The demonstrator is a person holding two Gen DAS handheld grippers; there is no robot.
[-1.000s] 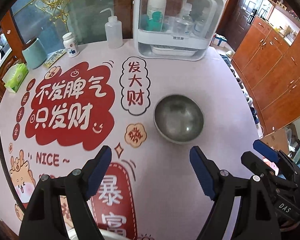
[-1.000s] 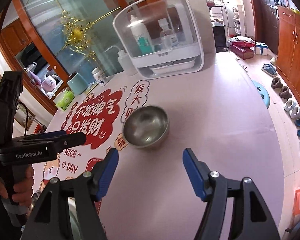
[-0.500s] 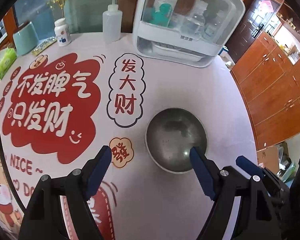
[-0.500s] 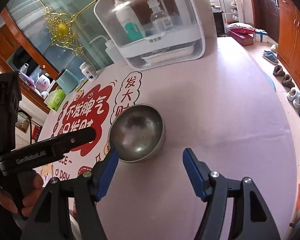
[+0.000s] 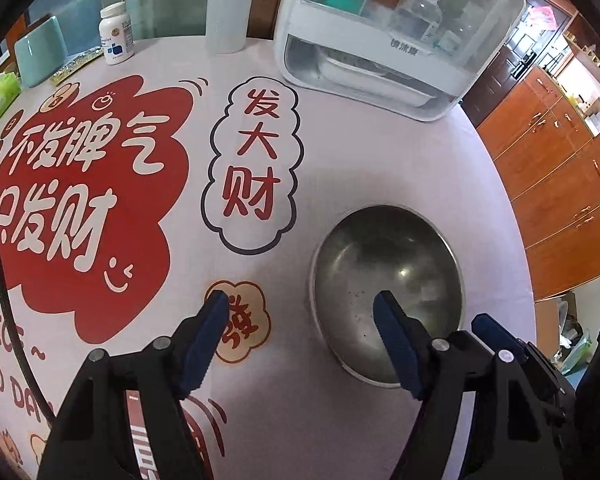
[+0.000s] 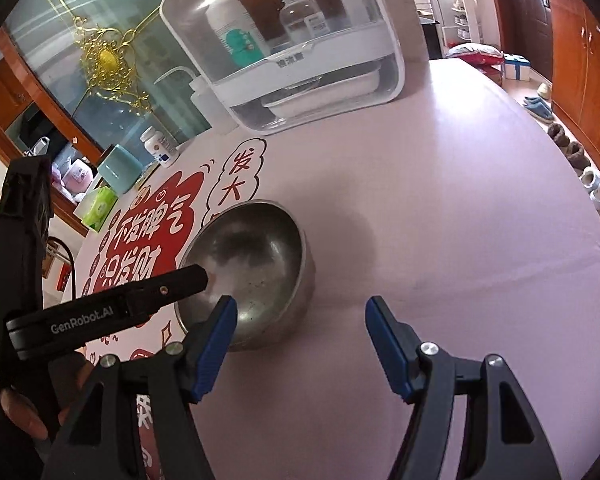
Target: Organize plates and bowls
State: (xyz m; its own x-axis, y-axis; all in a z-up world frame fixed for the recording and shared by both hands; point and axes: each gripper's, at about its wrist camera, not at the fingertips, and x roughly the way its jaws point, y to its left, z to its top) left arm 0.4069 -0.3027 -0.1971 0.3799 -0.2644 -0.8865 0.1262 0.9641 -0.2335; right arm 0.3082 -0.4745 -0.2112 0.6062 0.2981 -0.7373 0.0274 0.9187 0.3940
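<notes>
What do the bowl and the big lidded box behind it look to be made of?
Bowl: apparently stainless steel, dull brushed grey with a small light glint and smudgy reflections. Box: likely plastic, an opaque white base under a clear dome that shows the bottles inside.

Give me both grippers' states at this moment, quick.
Left gripper: jaws closing, nothing held yet; one finger sits over the steel bowl, the other outside its rim.
Right gripper: open, empty, beside the bowl.
</notes>
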